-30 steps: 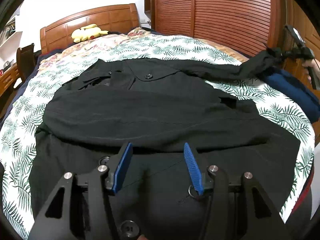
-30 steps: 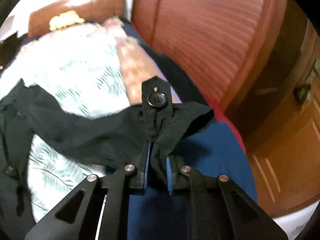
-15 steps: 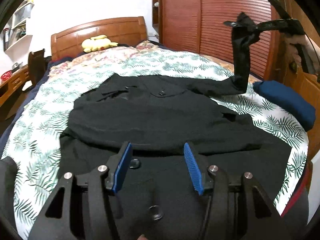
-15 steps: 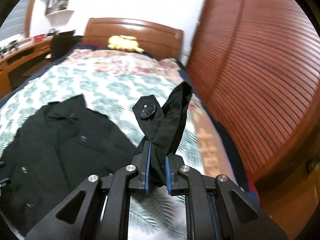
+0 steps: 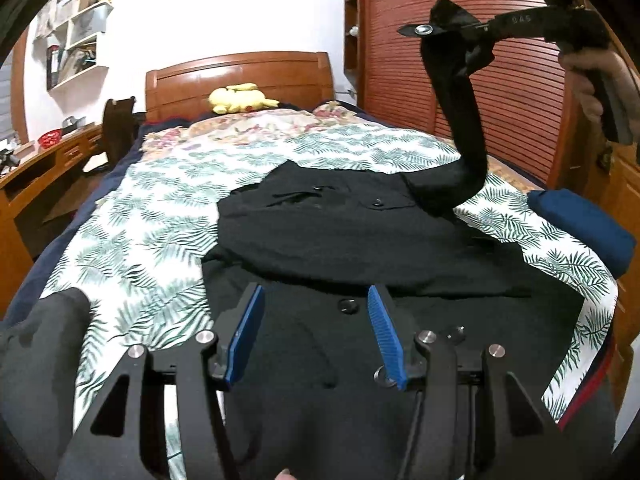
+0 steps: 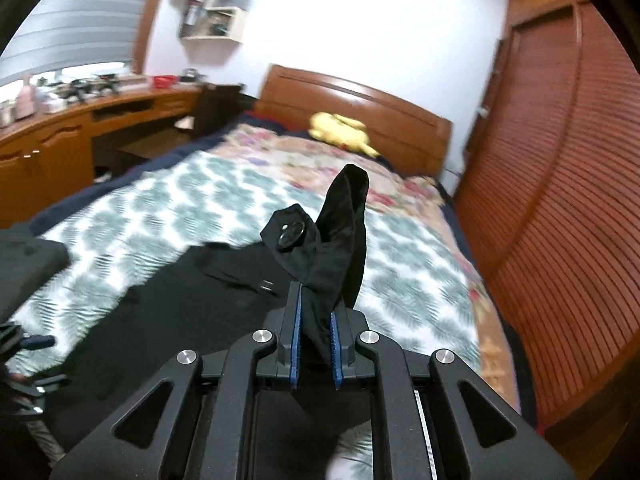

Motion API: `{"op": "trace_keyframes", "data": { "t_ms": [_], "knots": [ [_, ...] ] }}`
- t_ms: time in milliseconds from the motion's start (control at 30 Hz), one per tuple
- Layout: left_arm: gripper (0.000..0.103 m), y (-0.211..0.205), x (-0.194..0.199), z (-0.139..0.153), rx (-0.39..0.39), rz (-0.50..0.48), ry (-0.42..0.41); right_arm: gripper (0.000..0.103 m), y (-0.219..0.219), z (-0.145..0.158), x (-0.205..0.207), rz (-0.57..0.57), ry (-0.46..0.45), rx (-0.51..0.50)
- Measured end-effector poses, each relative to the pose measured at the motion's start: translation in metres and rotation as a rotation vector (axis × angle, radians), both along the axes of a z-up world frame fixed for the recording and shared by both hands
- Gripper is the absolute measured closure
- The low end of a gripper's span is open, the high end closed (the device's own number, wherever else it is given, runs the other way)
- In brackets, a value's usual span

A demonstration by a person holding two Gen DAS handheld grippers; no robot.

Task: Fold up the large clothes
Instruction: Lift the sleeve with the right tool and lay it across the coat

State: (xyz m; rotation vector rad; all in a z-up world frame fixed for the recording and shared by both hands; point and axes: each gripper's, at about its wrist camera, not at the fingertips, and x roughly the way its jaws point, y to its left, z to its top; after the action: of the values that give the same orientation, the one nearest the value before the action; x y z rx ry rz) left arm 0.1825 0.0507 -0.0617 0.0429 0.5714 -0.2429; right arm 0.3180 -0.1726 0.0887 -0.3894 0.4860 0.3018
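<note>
A large black coat (image 5: 352,236) lies spread on the leaf-patterned bedspread (image 5: 152,232), its left side folded over the middle. My left gripper (image 5: 316,320) hangs open above the coat's lower front, nothing between its blue pads. My right gripper (image 6: 314,332) is shut on the cuff of the coat's right sleeve (image 6: 340,240), whose tab with a button (image 6: 290,236) sticks up. In the left wrist view the sleeve (image 5: 464,120) rises in a curve from the coat to the right gripper (image 5: 468,30), held high at the upper right by a hand (image 5: 592,80).
A dark blue pillow (image 5: 584,224) lies at the bed's right edge, beside the red-brown slatted wardrobe (image 5: 520,80). A yellow plush toy (image 5: 240,98) sits by the wooden headboard (image 5: 240,76). A wooden desk (image 6: 80,128) and chair (image 5: 118,128) stand left of the bed. Dark cloth (image 5: 40,344) lies at lower left.
My right gripper has swung up and leftward over the bed, lifting the sleeve from lying stretched out sideways to standing in an arch. The left gripper drew back and rose, still open.
</note>
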Motion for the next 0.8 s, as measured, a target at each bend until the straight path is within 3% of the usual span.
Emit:
{"op": "trace_keyframes", "data": {
  "t_ms": [400,567,800],
  "knots": [
    [0.05,0.043,-0.019,0.004,-0.009,0.07,-0.018,0.094,0.099,-0.049,-0.043,0.212,0.122,0.012],
    [0.05,0.05,-0.018,0.003,-0.025,0.086,-0.019,0.094,0.112,-0.07,-0.054,0.253,0.159,-0.015],
    [0.05,0.046,-0.011,-0.003,-0.011,0.085,-0.002,0.094,0.101,-0.095,-0.048,0.227,0.21,-0.004]
  ]
}}
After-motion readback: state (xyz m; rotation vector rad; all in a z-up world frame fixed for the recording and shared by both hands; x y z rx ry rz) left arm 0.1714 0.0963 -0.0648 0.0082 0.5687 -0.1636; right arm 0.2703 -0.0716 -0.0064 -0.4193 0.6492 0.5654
